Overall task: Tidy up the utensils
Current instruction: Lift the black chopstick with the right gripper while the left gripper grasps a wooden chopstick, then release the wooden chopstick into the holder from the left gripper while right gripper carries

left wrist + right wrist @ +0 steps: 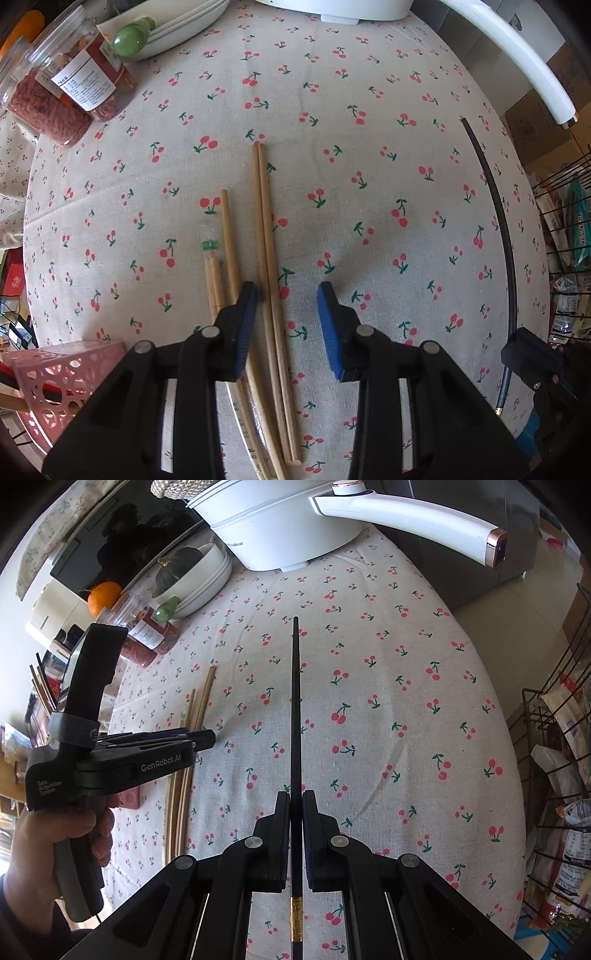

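**Black chopstick pinched on the right, wooden chopsticks under the left**

At 8 o'clock in the left wrist view sits a pink perforated basket [55,373], its holder wall just beside the left gripper's arm. At 10 o'clock two clear jars [70,88] of reddish dried food lie on the cherry-print tablecloth [369,184], with stacked white dishes [173,26] beyond them near 11 o'clock.

The left gripper [286,295] hangs over the cloth with its blue-padded fingers [328,314] spread apart and holding nothing. A pair of long wooden chopsticks [264,229] lies side by side between those fingers, running toward 12 o'clock; shorter wooden chopsticks [227,236] lie just beside them, partly under the left finger.

In the right wrist view, the person's left hand [55,834] grips the other tool at 9 o'clock. The right gripper [295,801] has its fingers pressed onto a black chopstick [295,701] that points to 12 o'clock, its gold band [296,919] showing at 6 o'clock. A white electric pot [280,520] stands at 12 o'clock.
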Motion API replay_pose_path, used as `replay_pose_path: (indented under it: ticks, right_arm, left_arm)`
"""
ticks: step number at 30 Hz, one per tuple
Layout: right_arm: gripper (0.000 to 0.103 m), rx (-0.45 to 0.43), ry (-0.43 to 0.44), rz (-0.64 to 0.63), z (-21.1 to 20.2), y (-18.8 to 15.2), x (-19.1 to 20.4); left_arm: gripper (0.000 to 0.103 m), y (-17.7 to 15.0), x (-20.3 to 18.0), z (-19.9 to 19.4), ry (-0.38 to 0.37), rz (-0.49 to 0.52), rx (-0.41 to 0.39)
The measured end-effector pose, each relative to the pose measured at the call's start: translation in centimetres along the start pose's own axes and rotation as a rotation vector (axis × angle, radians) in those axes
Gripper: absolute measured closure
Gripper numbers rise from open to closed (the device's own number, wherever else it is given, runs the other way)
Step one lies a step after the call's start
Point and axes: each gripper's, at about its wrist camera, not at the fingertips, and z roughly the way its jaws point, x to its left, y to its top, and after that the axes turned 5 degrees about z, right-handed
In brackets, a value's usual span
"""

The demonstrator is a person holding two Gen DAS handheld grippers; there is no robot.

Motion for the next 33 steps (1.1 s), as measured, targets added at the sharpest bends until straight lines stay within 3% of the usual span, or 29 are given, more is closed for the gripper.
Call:
replay_pose_path:
  ticks: [3,6,12,20,26,33]
  right_arm:
    - [0.096,0.003,-0.001,-0.002,0.2,0.0,0.0]
    - [0.096,0.006,-0.004,-0.003,0.3,0.0,0.2]
    - [0.096,-0.023,-0.006,0.000,-0.4,-0.1,0.6]
    - [0.096,-0.119,0.038,-0.006,-3.2,-0.9,1.9]
    - [0.096,-0.283,0.132,-0.028,-7.7,-2.1,3.7]
    - [0.096,-0.481,0.244,-0.097,-11.9,-3.9,7.5]
  left_arm:
    - [0.069,-0.1,0.5,0.0,0.003,0.005,-0.005]
    - [0.092,-0.5,0.4,0.2,-0.008,-0.002,-0.014]
    - [0.093,-1.4,-1.6,-0.9,0.039,0.016,-0.068]
    - [0.093,-7.3,-1.8,-8.8,-0.063,0.100,-0.292]
    - [0.093,-11.3,1.3,-14.6,-0.129,0.117,-0.492]
    - [0.093,-16.0,5.1,-20.1,-0.144,0.096,-0.795]
